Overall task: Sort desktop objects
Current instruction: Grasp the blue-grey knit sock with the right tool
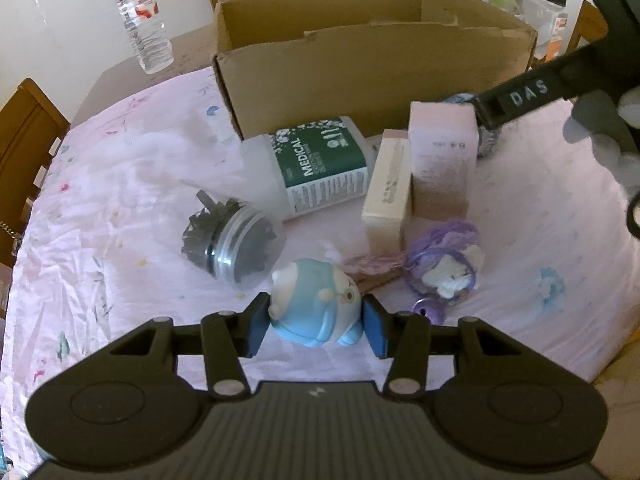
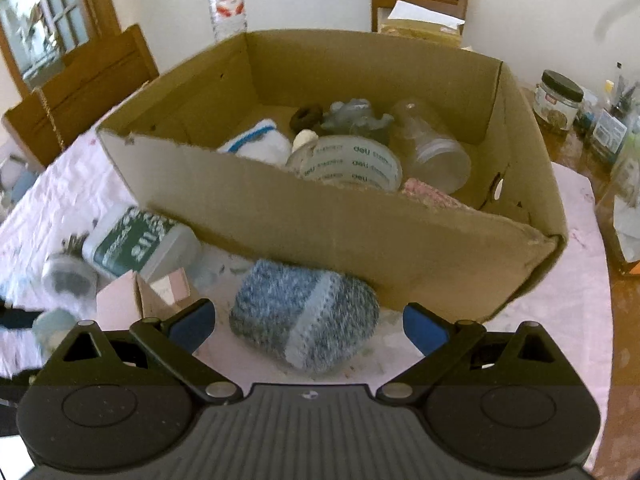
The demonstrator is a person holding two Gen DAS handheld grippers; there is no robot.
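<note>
My left gripper (image 1: 316, 326) is shut on a blue and white toy figure (image 1: 316, 304), its blue pads (image 1: 258, 326) pressed on both sides, low over the pink cloth. My right gripper (image 2: 308, 324) is open around a grey-blue knitted sock bundle (image 2: 304, 316) that lies on the cloth in front of the cardboard box (image 2: 360, 232); the pads stand apart from it. The box holds tape rolls (image 2: 352, 164), a clear jar and cloths. The right gripper's body (image 1: 532, 92) shows at the right of the left wrist view.
On the cloth lie a medical bottle (image 1: 320, 164), a jar of dark clips (image 1: 236, 240), two pink cartons (image 1: 440, 164) and a purple yarn tangle (image 1: 444, 264). A water bottle (image 1: 142, 20) stands behind. Wooden chairs surround the table. Jars (image 2: 558, 100) stand at far right.
</note>
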